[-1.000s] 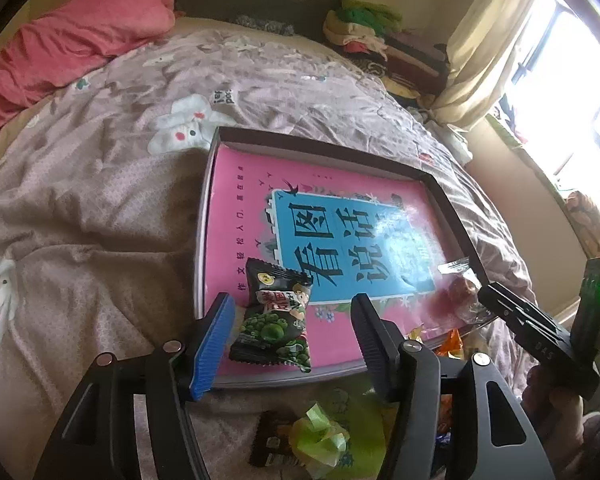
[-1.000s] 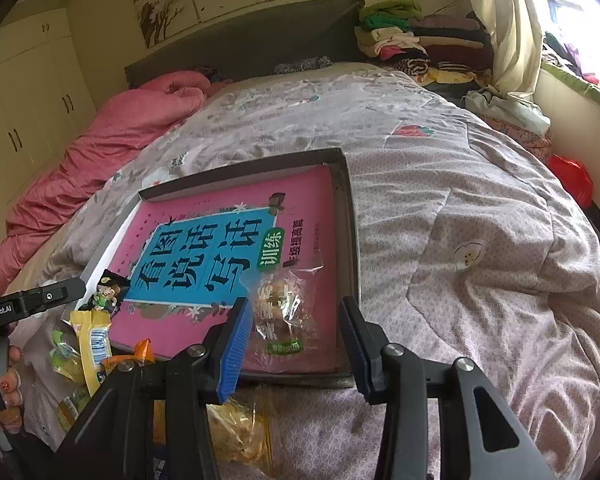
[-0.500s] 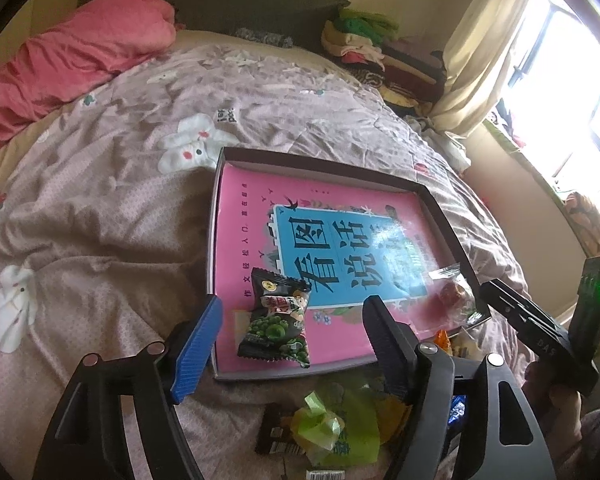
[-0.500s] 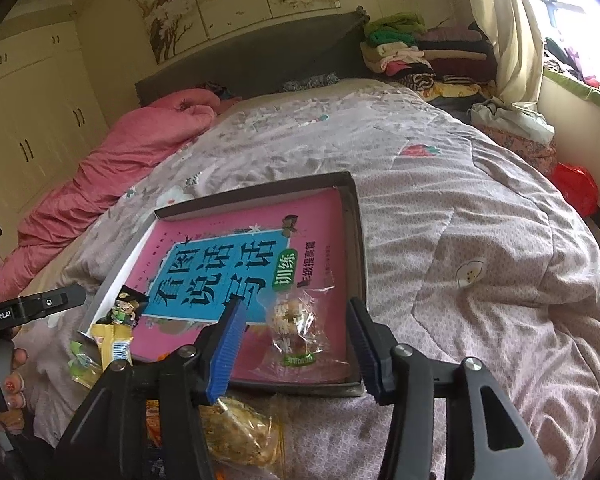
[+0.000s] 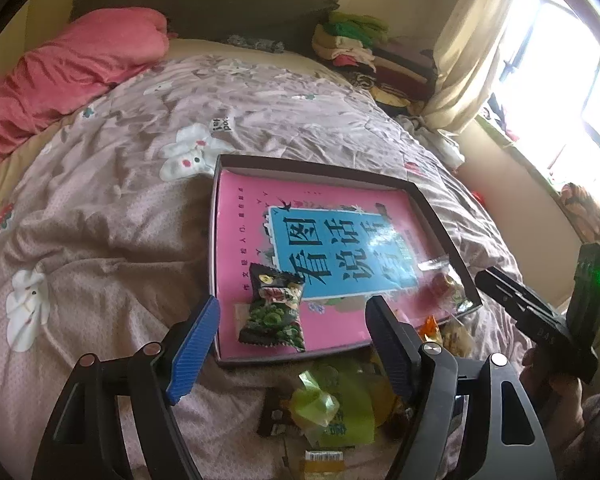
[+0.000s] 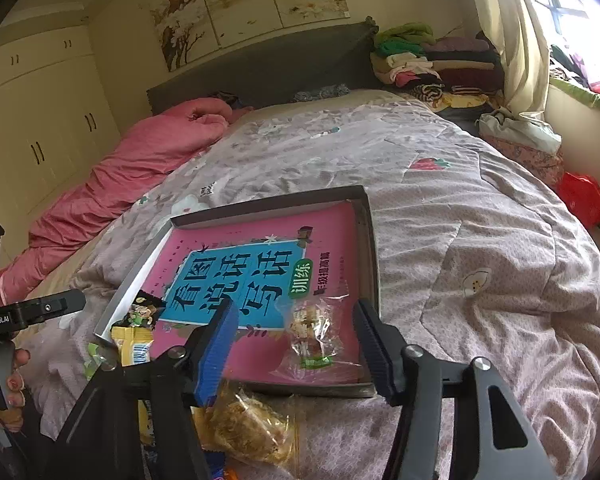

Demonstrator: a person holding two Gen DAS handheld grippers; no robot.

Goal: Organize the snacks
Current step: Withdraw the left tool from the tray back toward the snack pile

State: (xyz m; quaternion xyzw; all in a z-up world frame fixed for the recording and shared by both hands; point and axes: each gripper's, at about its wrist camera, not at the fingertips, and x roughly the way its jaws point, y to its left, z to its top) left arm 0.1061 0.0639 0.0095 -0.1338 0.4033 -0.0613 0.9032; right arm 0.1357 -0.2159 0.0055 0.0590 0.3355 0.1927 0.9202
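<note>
Green pea packet point(image 5: 274, 312) and clear candy point(image 6: 314, 336) lie flat in tray point(image 5: 320, 172)

Both wrist cameras are looking forward and down along open fingers from the foot of the bed point(image 5: 100, 208), facing the headboard. The left view is sitting near the tray's point(image 5: 440, 216) left corner, the right near its right; both are sharing the tray point(image 6: 370, 240) and book point(image 6: 260, 248).
</note>
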